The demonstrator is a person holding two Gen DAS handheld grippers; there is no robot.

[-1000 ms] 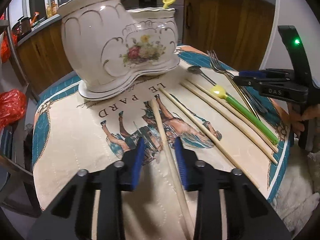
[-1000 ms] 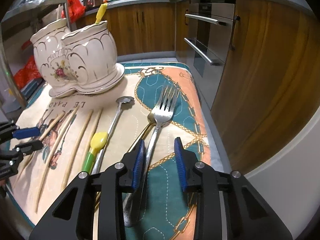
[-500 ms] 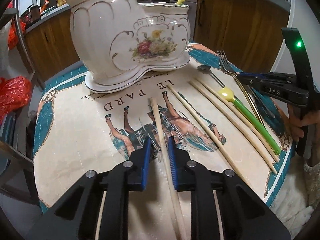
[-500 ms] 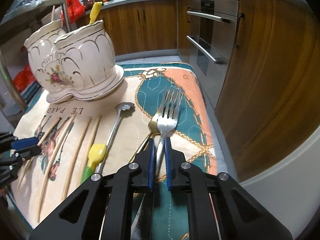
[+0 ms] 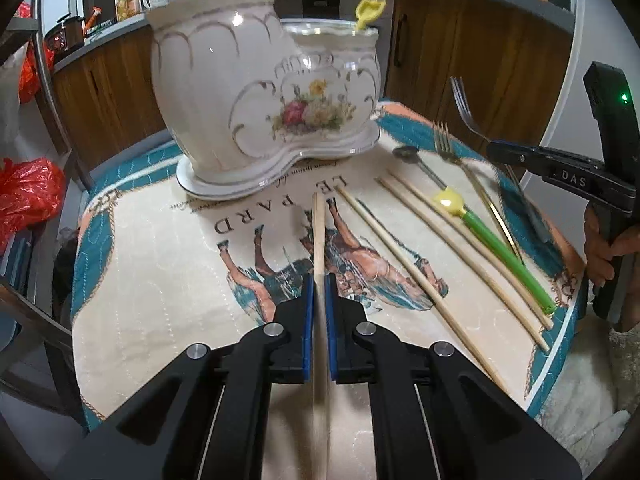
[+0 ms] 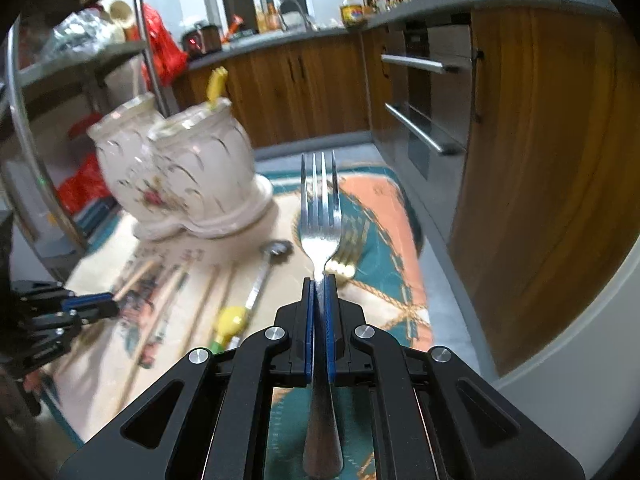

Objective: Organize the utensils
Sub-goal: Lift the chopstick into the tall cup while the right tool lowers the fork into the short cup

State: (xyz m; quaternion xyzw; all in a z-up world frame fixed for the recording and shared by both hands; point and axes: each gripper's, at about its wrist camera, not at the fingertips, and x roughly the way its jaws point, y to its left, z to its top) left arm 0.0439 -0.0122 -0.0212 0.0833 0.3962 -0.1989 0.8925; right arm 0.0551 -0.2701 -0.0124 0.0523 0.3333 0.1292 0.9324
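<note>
Both tools have closed since a second ago: left tool (image 5: 316, 300) clamps a wooden chopstick (image 5: 319, 236), right tool (image 6: 319, 300) lifts the steel fork (image 6: 320, 216), presumably bound for the ceramic holder (image 5: 260, 100).

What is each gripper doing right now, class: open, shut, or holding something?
Left gripper: shut on a wooden chopstick.
Right gripper: shut on a silver fork, raised off the cloth.
</note>
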